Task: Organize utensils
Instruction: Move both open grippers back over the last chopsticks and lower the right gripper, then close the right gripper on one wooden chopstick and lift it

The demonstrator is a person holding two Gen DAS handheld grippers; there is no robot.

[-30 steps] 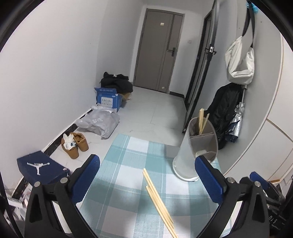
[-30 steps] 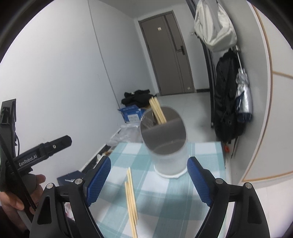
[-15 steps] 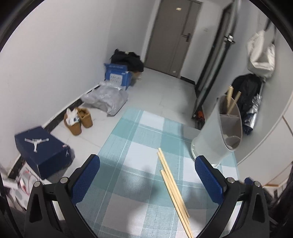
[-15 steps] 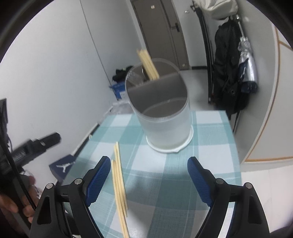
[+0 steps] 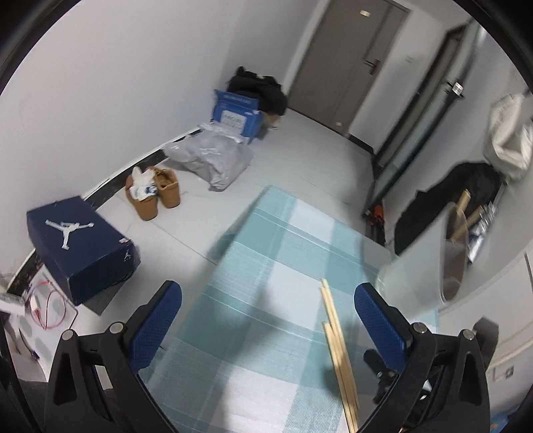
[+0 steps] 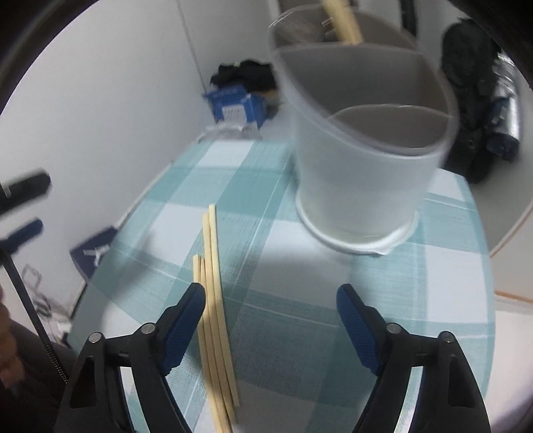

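Note:
Several loose wooden chopsticks (image 6: pixel 213 299) lie side by side on a teal checked tablecloth (image 6: pixel 299 333). Behind them stands a translucent white utensil holder (image 6: pixel 359 173) with divided compartments; more chopsticks (image 6: pixel 343 20) stick out of its back one. My right gripper (image 6: pixel 270 293) hovers low over the cloth. Its jaws are closing, and the loose chopsticks lie just inside its left finger, untouched by the pads. My left gripper (image 5: pixel 266 293) is open with nothing between its fingers. In its view the chopsticks (image 5: pixel 336 339) run near the right finger, and the holder (image 5: pixel 426 259) is at the right.
The table's left edge drops to a tiled floor. There stand a navy shoe box (image 5: pixel 83 246), brown shoes (image 5: pixel 153 196), a grey plastic bag (image 5: pixel 210 160) and a blue box (image 5: pixel 236 113). Dark clothes (image 5: pixel 446 193) hang at the right, near a grey door (image 5: pixel 353 60).
Both grippers have tipped down and come lower over the table. In the right wrist view the holder looms larger, the chopsticks now lie by the left finger, and the fingers stand slightly closer together.

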